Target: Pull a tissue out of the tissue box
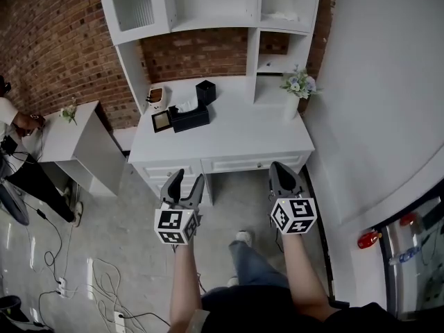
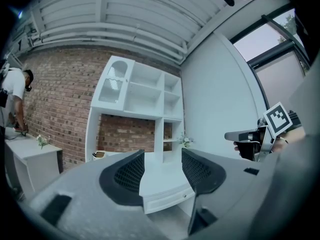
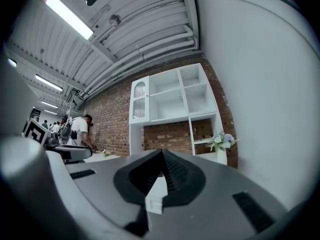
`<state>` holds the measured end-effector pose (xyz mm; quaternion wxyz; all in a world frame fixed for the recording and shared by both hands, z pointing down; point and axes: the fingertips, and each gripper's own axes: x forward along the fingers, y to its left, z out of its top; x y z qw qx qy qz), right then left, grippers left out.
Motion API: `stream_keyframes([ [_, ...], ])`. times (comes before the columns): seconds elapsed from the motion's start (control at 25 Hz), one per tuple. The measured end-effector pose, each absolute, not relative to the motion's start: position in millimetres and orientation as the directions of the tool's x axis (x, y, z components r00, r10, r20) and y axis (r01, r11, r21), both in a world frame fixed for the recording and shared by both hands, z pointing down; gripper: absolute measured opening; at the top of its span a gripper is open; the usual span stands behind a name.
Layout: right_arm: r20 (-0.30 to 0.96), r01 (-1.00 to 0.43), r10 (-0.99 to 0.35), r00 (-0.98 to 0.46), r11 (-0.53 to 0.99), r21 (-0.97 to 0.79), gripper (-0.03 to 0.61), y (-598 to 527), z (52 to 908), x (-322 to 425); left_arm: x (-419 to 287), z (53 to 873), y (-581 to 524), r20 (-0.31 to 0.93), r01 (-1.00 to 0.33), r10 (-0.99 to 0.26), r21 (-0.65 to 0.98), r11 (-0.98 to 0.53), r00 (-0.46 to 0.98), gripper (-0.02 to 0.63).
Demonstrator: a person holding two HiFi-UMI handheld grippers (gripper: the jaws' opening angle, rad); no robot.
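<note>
A black tissue box (image 1: 189,116) with a white tissue (image 1: 185,105) poking out of its top stands on the white desk (image 1: 236,136), toward the back left. Both grippers hang in the air in front of the desk drawers, well short of the box. My left gripper (image 1: 187,177) is open, and nothing lies between its jaws in the left gripper view (image 2: 162,160). My right gripper (image 1: 281,166) is shut with nothing in it, its tips meeting in the right gripper view (image 3: 162,153). Neither gripper view shows the box.
Beside the box stand a black cup (image 1: 205,91), a small picture frame (image 1: 161,121) and a wood-coloured item (image 1: 155,95). A flower vase (image 1: 297,89) stands at the desk's right end. A hutch rises behind. A person (image 1: 15,144) stands by a white side table (image 1: 76,134); cables (image 1: 69,276) lie on the floor.
</note>
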<state>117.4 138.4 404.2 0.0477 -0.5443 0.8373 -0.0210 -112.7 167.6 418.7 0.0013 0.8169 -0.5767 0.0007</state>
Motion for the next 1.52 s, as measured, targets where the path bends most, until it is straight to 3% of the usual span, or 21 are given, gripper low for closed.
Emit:
stream_keyframes([
  [0.68, -0.099, -0.880, -0.885, -0.456, 0.465, -0.101, -0.002, 2.6, 402.6, 86.8, -147.6, 413.6, 50.0, -0.023, -0.965, -0.965, -0.021, -0.260, 0.261, 0.206],
  [1.52, 0.068, -0.742, -0.741, -0.668, 0.655, -0.142, -0.002, -287.3, 465.1, -6.5, -210.1, 476.3, -202.2, 0.120, -0.996, -0.989, 0.033, -0.078, 0.081, 0.206],
])
